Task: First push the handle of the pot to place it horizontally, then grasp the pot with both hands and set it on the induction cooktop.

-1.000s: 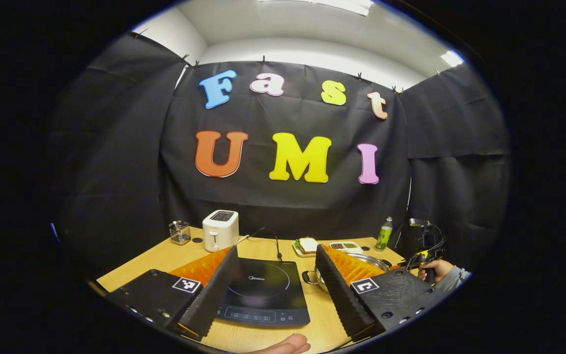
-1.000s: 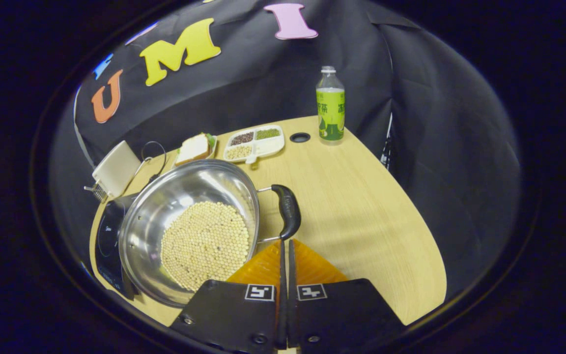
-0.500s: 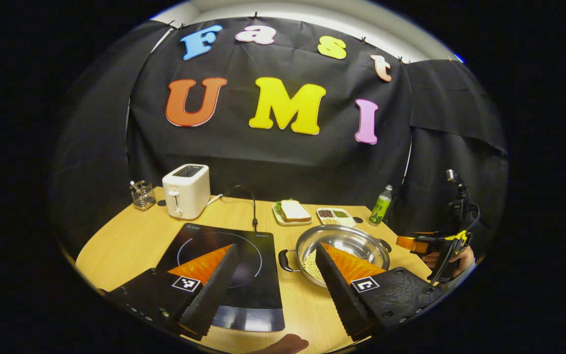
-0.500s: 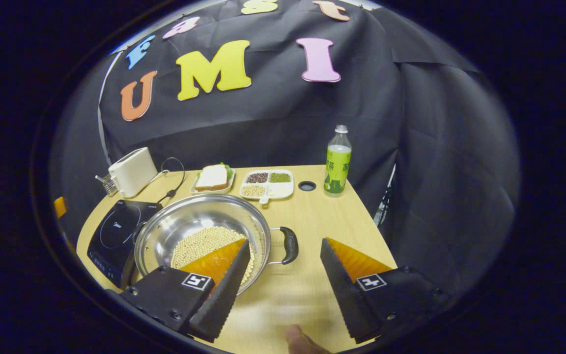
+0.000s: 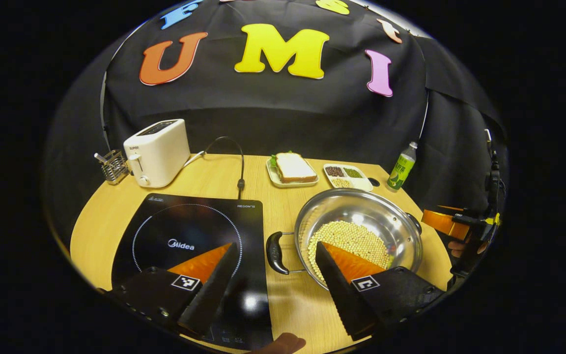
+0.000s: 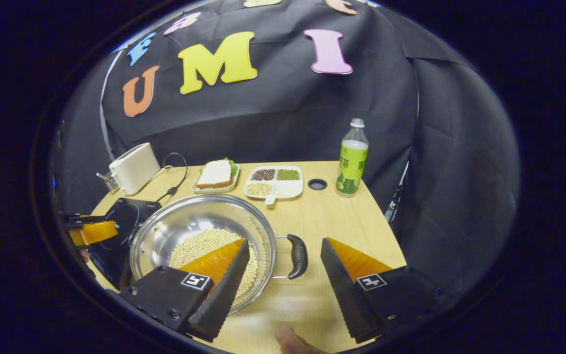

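A light wooden worktop (image 5: 214, 177) with a rounded edge stands in a booth hung with black cloth. At its far side, beyond both grippers, are a white toaster (image 5: 157, 152), a small wire basket (image 5: 113, 166), a sandwich on a plate (image 5: 292, 168), a divided dish of beans (image 5: 348, 175) and a green-labelled bottle (image 5: 401, 166).

The steel pot (image 5: 359, 233), partly filled with pale soybeans (image 5: 349, 241), sits on the worktop just beside the black induction cooktop (image 5: 189, 236), not on it. Its two black handles lie across the worktop, on a line running from the cooktop side to the opposite side: the near-cooktop handle (image 5: 274, 252) sits between the left gripper's fingers, and the other handle (image 6: 298, 255) sits between the right gripper's fingers.

The left gripper (image 5: 275, 280) is spread wide and holds nothing; one finger hangs over the cooktop, the other over the pot. The right gripper (image 6: 285, 273) is likewise spread wide and empty, one finger over the pot's beans, the other over bare wood.

Compared with a second ago, the right gripper, then closed with its tips at the handle, has opened, and the handle now lies level with the pot rather than angled. The left gripper has tipped down and come closer to the pot and cooktop.
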{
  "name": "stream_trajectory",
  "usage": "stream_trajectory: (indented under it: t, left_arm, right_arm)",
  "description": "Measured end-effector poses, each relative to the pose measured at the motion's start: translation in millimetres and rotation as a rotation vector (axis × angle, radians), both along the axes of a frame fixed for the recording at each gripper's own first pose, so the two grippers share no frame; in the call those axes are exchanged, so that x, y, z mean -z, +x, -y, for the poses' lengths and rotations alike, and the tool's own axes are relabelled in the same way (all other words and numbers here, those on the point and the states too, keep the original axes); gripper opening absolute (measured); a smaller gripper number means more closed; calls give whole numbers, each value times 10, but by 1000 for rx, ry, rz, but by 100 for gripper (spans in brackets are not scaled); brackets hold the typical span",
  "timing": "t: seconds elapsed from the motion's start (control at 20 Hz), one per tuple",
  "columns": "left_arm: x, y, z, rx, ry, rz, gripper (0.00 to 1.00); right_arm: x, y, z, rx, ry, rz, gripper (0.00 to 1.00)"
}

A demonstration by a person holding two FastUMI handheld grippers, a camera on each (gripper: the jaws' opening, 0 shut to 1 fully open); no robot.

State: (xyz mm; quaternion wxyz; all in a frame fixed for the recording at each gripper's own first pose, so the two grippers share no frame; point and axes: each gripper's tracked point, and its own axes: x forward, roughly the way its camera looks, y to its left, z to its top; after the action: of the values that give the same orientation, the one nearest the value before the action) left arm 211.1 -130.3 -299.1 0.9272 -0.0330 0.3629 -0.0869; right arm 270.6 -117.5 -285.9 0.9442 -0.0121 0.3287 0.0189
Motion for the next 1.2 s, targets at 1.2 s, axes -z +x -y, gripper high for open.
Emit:
stream_trajectory:
  t: [1.2]
  left_arm:
    - [602, 296, 136, 58, 107, -258, 72]
  right_arm:
    - [662, 148, 31, 12, 38, -251, 65]
